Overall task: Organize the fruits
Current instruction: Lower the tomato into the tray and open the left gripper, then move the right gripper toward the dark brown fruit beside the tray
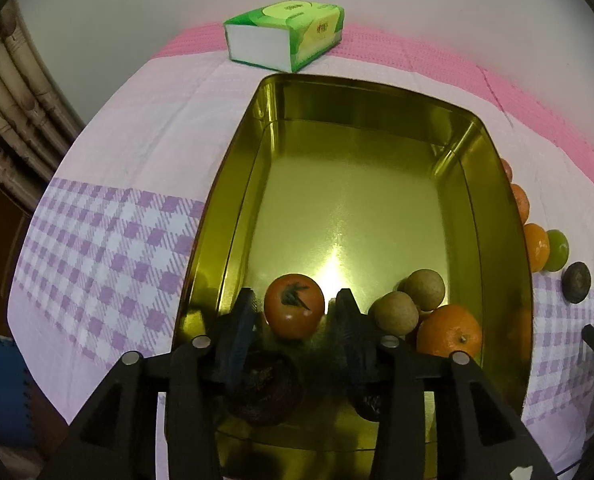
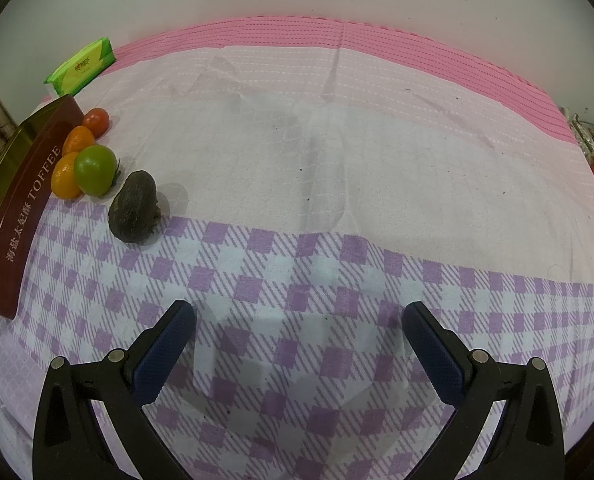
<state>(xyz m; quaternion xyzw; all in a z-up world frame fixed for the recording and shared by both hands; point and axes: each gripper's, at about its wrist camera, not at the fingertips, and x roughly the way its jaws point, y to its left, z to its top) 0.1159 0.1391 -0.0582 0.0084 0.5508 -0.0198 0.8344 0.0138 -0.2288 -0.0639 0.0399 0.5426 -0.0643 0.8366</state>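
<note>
Left wrist view: the left gripper [image 1: 295, 304] is pointed steeply down into a gold tin [image 1: 233, 200] set on a checked cloth [image 1: 109, 240]. A red-orange tomato [image 1: 294, 306] with a dark stem is seen between the two fingers, resting on the tin floor at the near end. The jaws are parted slightly; narrow gaps are visible on both sides of the tomato, so no pressing grip is seen. Right of it in the tin: two brownish-green round fruits [image 1: 425, 290], touching each other, and an orange [image 1: 449, 330] just beside them against the right wall. Dark fruit shapes are partly hidden under the gripper body; type cannot be told. Outside the tin's right wall, a row of fruits is lined up on the cloth: orange ones, a green fruit [image 1: 557, 250], a dark fruit [image 1: 576, 282] slightly apart. A green tissue pack [image 1: 285, 34] is placed beyond the tin's far end.

Right wrist view: the right gripper [image 2: 299, 340] is held wide open above bare checked cloth, nothing between the fingers. At far left the tin's maroon outer wall is visible, marked "TOFFEE". Just beside it: a red tomato [image 2: 96, 121], two orange fruits [image 2: 66, 175], the green fruit touching the nearer one, and the dark fruit near them, well apart from the gripper. The tissue pack is seen at the far left corner.
</note>
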